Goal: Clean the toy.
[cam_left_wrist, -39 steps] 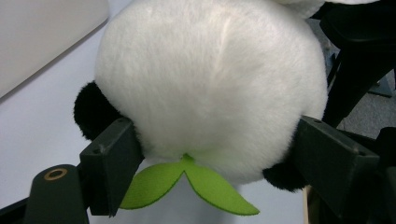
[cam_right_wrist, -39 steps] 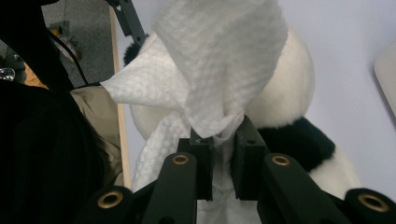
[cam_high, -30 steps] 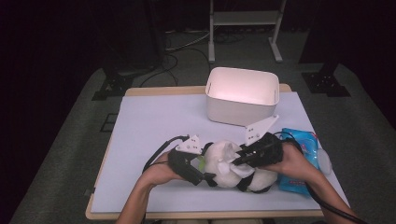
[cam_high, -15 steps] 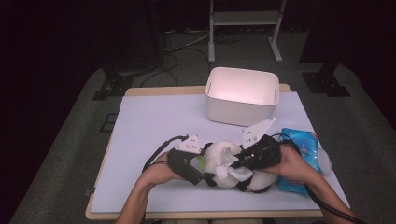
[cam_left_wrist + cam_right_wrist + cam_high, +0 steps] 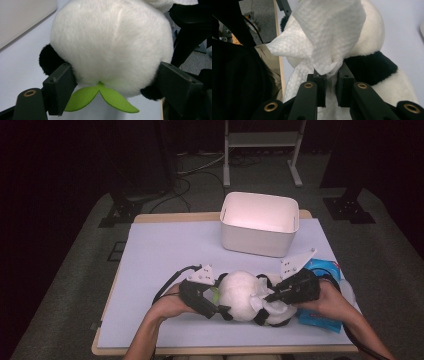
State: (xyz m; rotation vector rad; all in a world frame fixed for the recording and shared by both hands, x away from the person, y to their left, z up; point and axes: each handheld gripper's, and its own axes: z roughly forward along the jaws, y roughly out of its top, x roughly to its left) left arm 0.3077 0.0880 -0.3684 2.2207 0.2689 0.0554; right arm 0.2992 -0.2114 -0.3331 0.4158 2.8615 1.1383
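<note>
Panda (image 5: 240,295): plush, fuzzy white round head with black ears and a green felt leaf, lying at the near edge of the table (image 5: 165,245) between your hands. Your left gripper (image 5: 115,85) has its jaws spread wide, pads pressed into both sides of the head. Your right gripper (image 5: 329,80) pinches a crinkled white wipe (image 5: 329,37), draped soft over the panda's body. Panda's face is hidden. Blue pack (image 5: 325,270) behind your right hand is mostly covered. Smooth white bin (image 5: 260,227) stands beyond.
</note>
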